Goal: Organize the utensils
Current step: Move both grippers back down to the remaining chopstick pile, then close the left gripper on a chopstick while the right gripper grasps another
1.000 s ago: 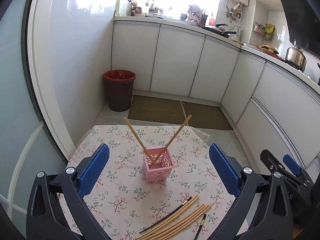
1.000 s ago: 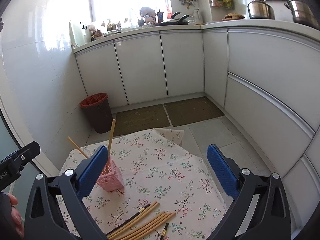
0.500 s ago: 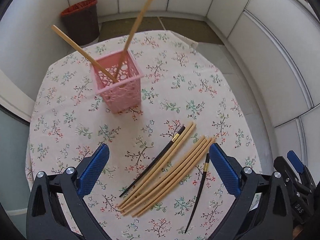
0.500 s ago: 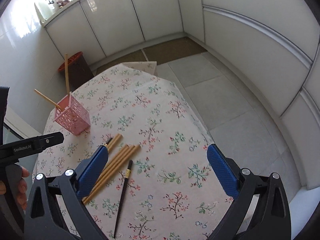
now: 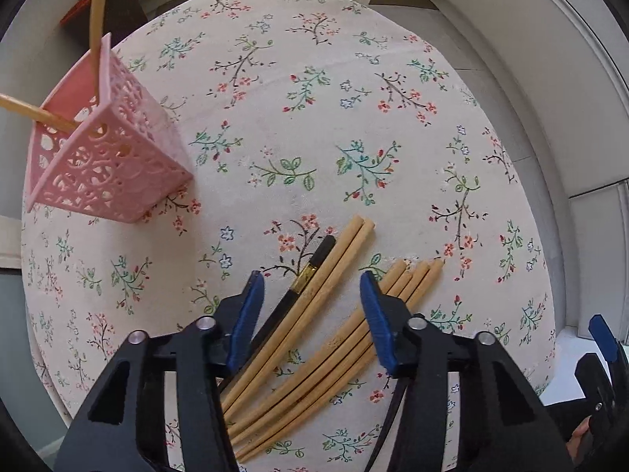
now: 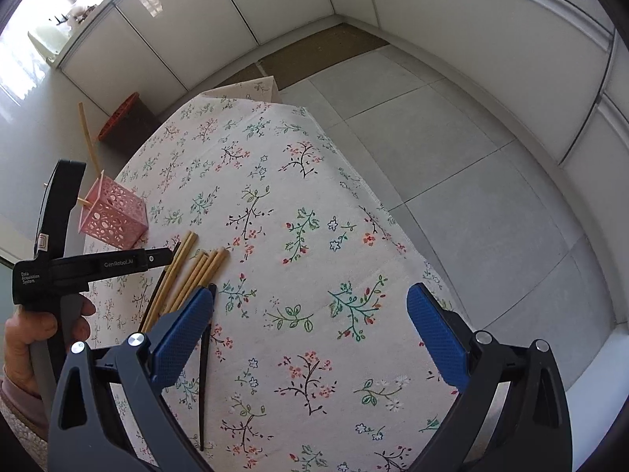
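Observation:
A pink lattice basket (image 5: 106, 157) (image 6: 114, 218) stands on the floral tablecloth (image 5: 354, 118) with two bamboo chopsticks (image 5: 98, 4) leaning in it. Several bamboo chopsticks (image 5: 338, 338) (image 6: 196, 275) and a black chopstick (image 5: 310, 275) lie flat in a bundle. My left gripper (image 5: 310, 310) is low over the bundle, its fingers partly closed on either side of the black chopstick and two bamboo ones, not gripping them. A second black chopstick (image 6: 205, 354) lies beside my right gripper (image 6: 310, 338), which is open and empty above the cloth.
The table's right edge drops to a grey tiled floor (image 6: 471, 157). A brown bin with a red liner (image 6: 125, 118) stands beyond the basket. White cabinets (image 6: 236, 8) line the far walls. The left hand-held device (image 6: 70, 263) shows in the right wrist view.
My left gripper has dropped down onto the chopstick bundle and its fingers have narrowed around it. My right gripper has moved lower and closer to the table, still open.

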